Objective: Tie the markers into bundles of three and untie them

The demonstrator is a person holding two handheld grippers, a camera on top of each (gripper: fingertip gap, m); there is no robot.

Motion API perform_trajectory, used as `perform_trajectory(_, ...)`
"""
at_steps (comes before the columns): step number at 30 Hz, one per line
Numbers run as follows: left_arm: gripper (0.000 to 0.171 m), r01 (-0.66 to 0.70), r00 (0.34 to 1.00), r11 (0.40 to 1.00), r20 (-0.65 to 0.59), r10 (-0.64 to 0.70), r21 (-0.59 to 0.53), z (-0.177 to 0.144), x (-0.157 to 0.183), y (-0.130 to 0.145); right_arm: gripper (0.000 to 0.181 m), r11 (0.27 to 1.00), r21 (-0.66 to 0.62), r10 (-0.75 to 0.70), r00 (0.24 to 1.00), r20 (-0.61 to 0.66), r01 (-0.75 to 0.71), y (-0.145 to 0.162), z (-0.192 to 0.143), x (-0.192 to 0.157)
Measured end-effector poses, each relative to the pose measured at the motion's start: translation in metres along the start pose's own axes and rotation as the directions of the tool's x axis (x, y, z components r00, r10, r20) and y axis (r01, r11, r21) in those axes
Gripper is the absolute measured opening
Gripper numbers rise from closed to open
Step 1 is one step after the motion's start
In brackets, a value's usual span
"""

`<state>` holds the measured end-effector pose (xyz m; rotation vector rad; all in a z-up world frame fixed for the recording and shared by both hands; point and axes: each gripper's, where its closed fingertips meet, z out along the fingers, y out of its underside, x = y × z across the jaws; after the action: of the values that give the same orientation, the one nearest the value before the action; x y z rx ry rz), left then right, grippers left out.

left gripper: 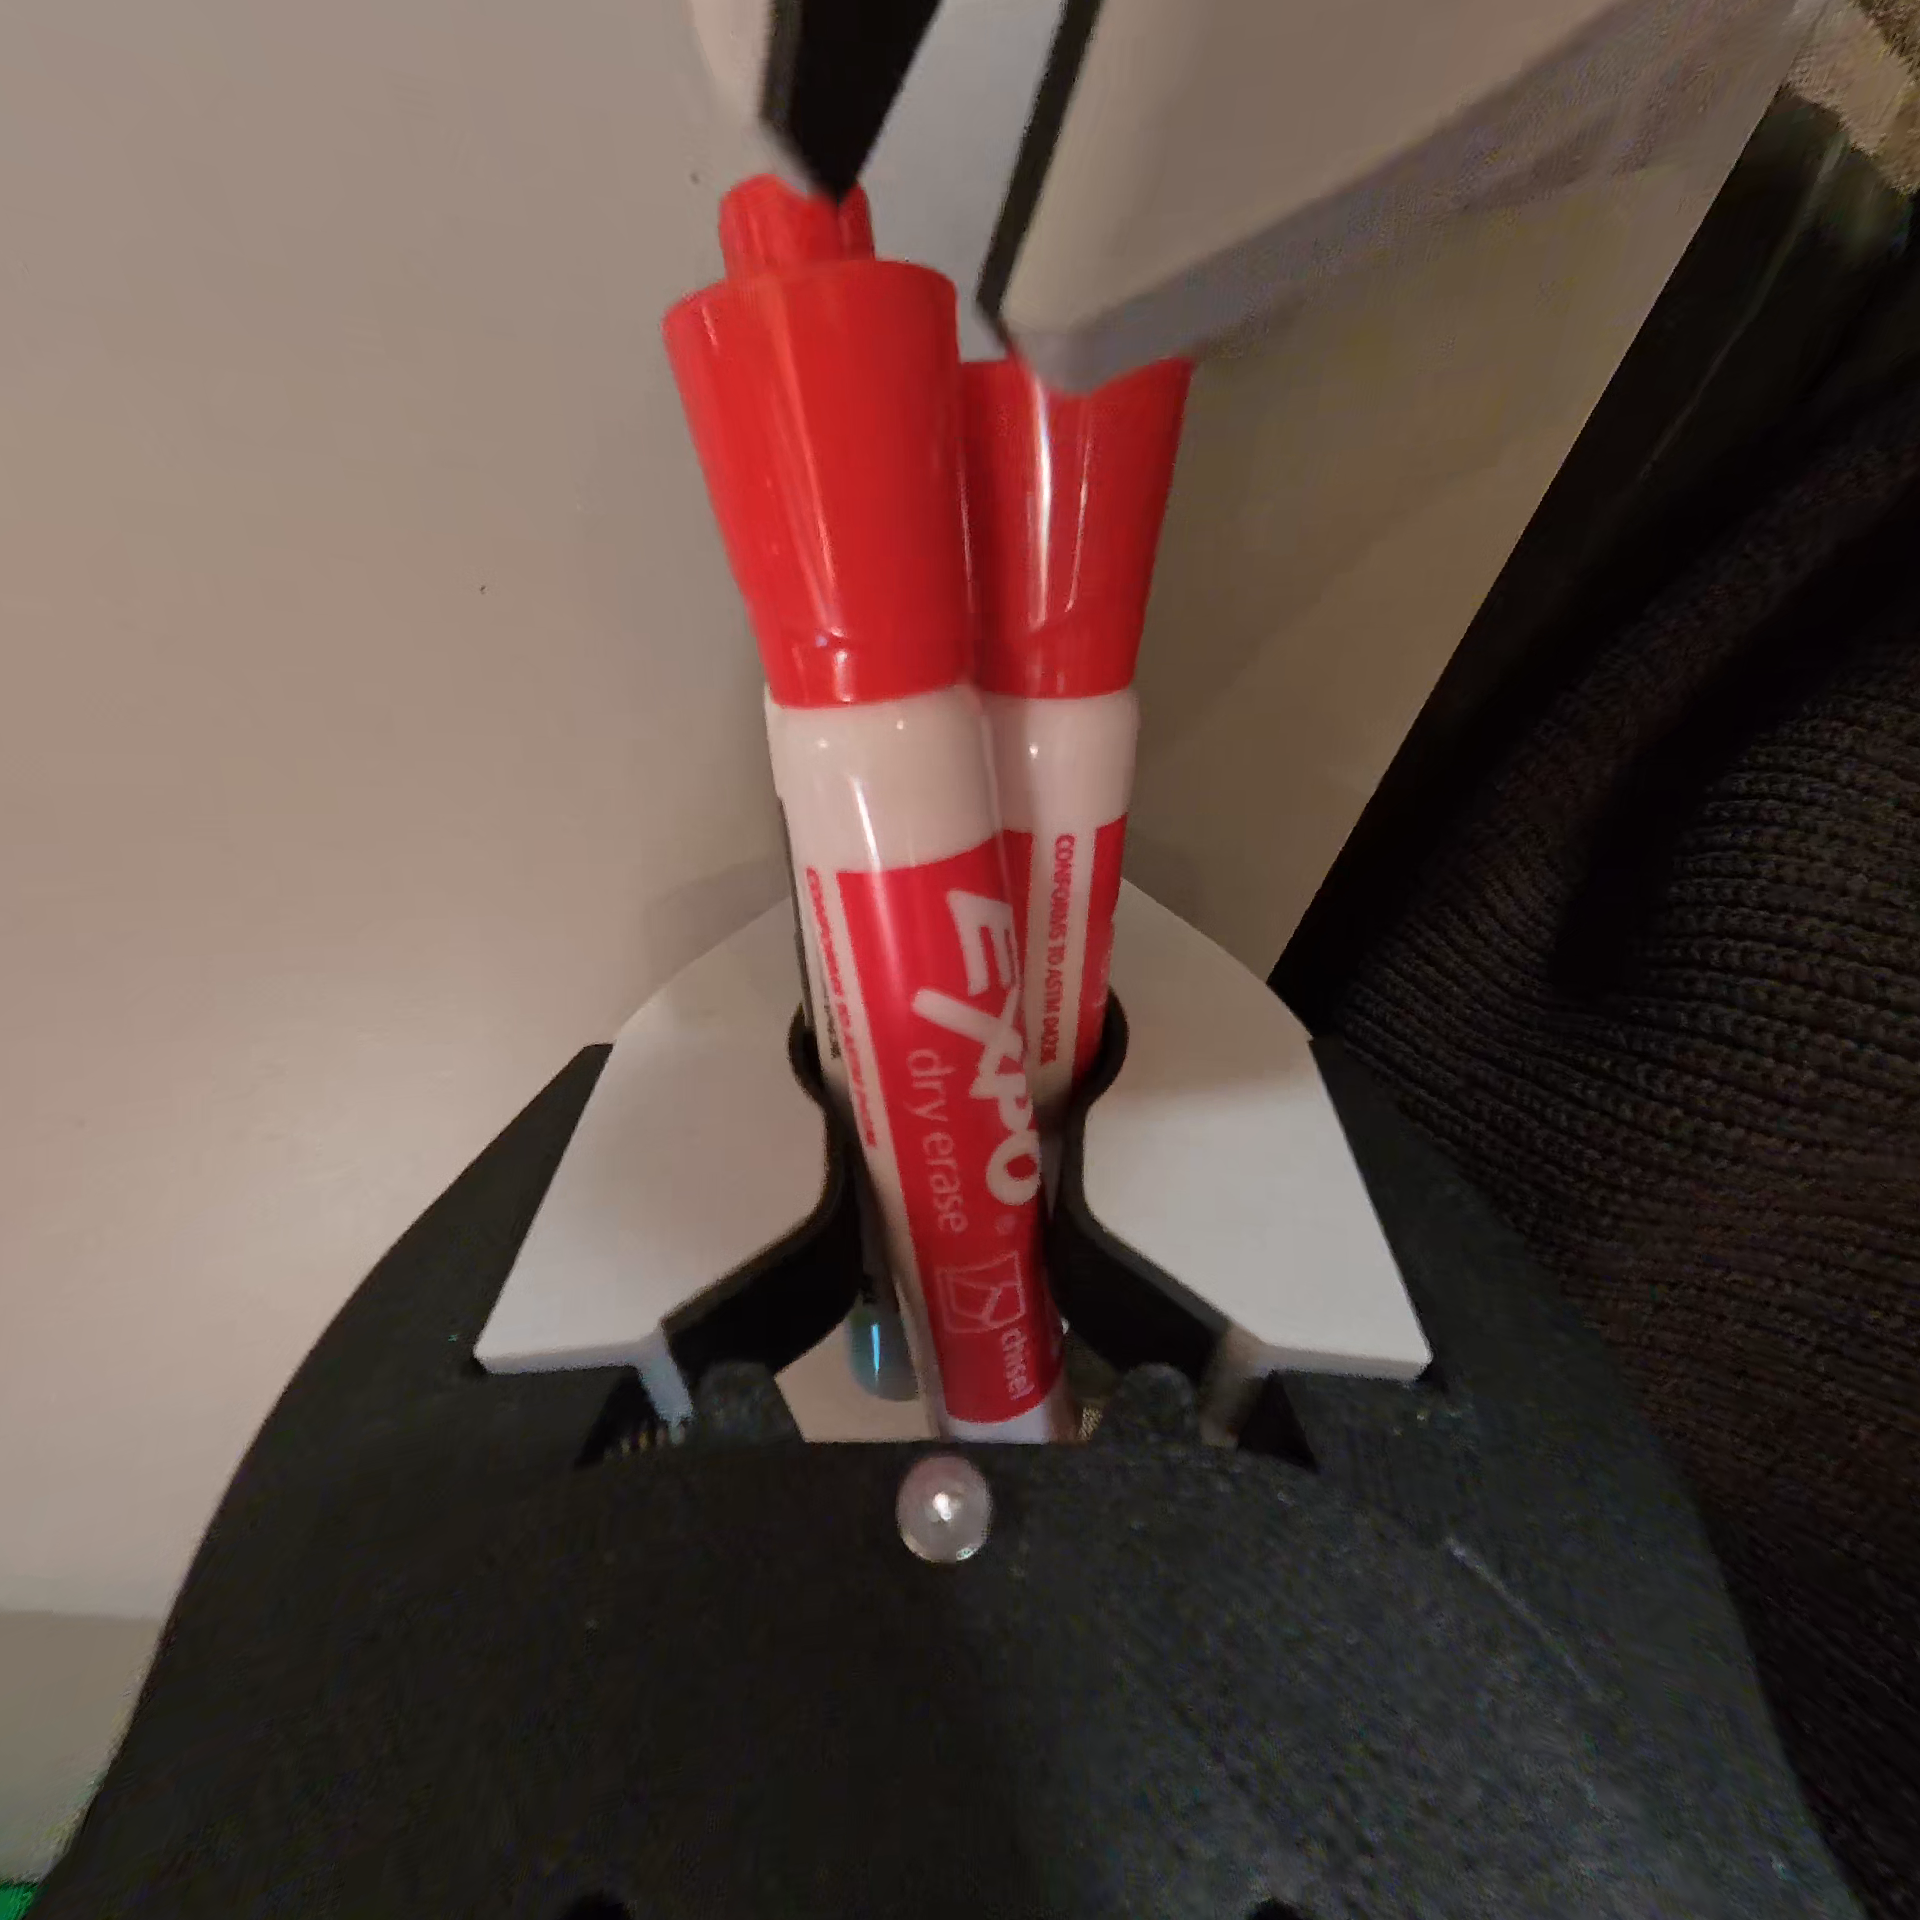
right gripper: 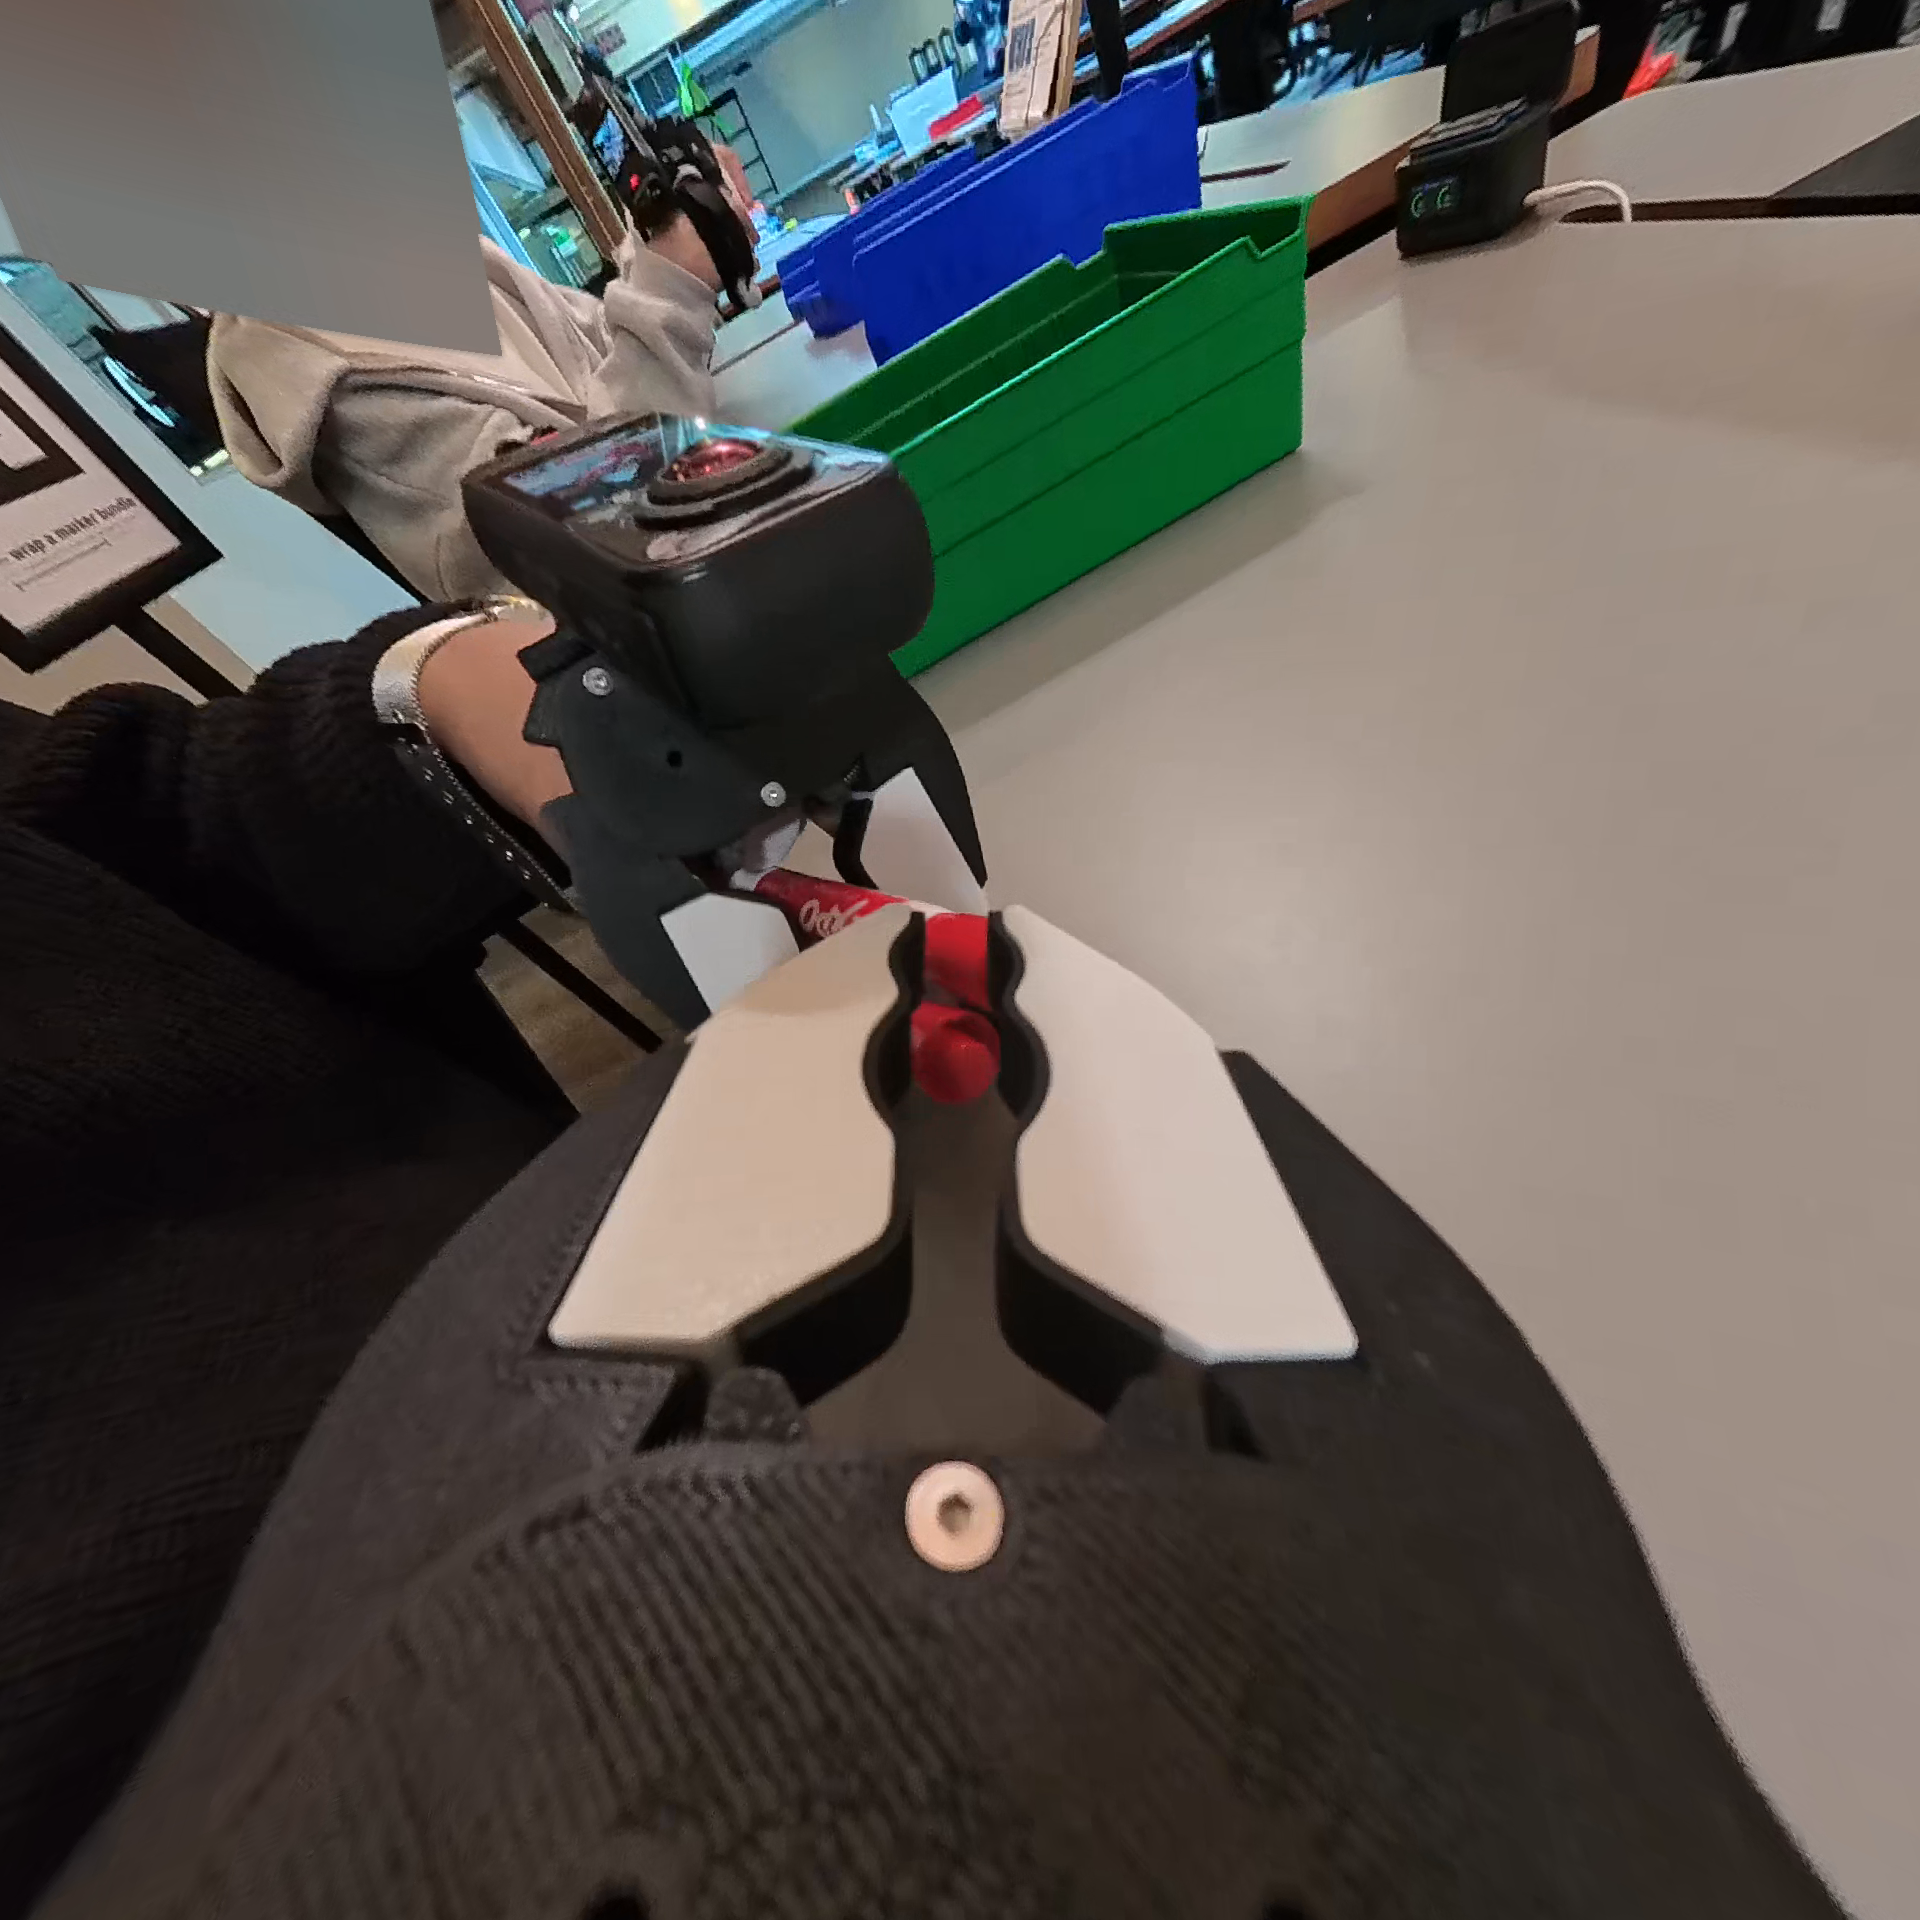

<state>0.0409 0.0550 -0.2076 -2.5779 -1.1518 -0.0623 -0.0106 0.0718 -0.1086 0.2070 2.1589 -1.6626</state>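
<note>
My left gripper is shut on two red-capped dry-erase markers that lie side by side, caps pointing away from it. My right gripper comes at them from the far end, and its jaws are closed around the red cap tip, which sits in the notch between the fingers. In the left wrist view the right gripper's fingers show at the top, touching the cap ends. In the right wrist view the left gripper, with a black camera on top, is held over the table edge by a hand in a black knit sleeve.
A grey table spreads to the right. A green bin stands behind the left gripper, with blue bins beyond it. A black charger box sits at the back. A person in a beige hoodie and a framed sign are at left.
</note>
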Motion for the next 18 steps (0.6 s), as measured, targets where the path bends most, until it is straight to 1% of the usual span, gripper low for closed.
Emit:
perform_trajectory(3, 0.045, -0.003, 1.000, 1.000, 0.028, 0.003, 0.010, -0.003, -0.005, -0.001, 0.011, 0.999, 0.018, 0.030, 0.999, 0.018, -0.030, -0.003, -0.003, 0.001)
perform_trajectory(6, 0.045, -0.028, 0.992, 1.000, 0.125, 0.027, 0.010, -0.009, -0.015, -0.003, 0.017, 0.998, 0.063, 0.021, 1.000, -0.009, -0.020, -0.010, -0.006, 0.005)
perform_trajectory(9, 0.045, -0.068, 0.990, 0.997, 0.122, 0.070, -0.022, -0.010, -0.009, 0.000, 0.024, 0.995, 0.103, 0.006, 1.000, -0.024, -0.003, -0.017, -0.009, 0.006)
perform_trajectory(12, 0.045, -0.118, 0.986, 0.992, 0.112, 0.122, -0.040, -0.007, -0.004, 0.002, 0.028, 0.998, 0.060, 0.022, 1.000, 0.014, -0.023, -0.009, -0.005, 0.003)
perform_trajectory(15, 0.045, -0.133, 0.985, 0.991, 0.103, 0.135, -0.029, -0.007, -0.002, 0.001, 0.031, 0.998, 0.002, 0.062, 0.994, 0.086, -0.063, 0.001, 0.001, -0.006)
perform_trajectory(17, 0.045, -0.129, 0.986, 0.991, 0.100, 0.130, -0.022, -0.008, -0.002, 0.000, 0.030, 0.999, -0.032, 0.047, 0.993, 0.106, -0.044, 0.006, 0.003, -0.011)
perform_trajectory(18, 0.045, -0.126, 0.987, 0.992, 0.095, 0.127, -0.021, -0.008, -0.002, 0.000, 0.028, 0.999, -0.041, 0.024, 0.995, 0.095, -0.020, 0.008, 0.004, -0.010)
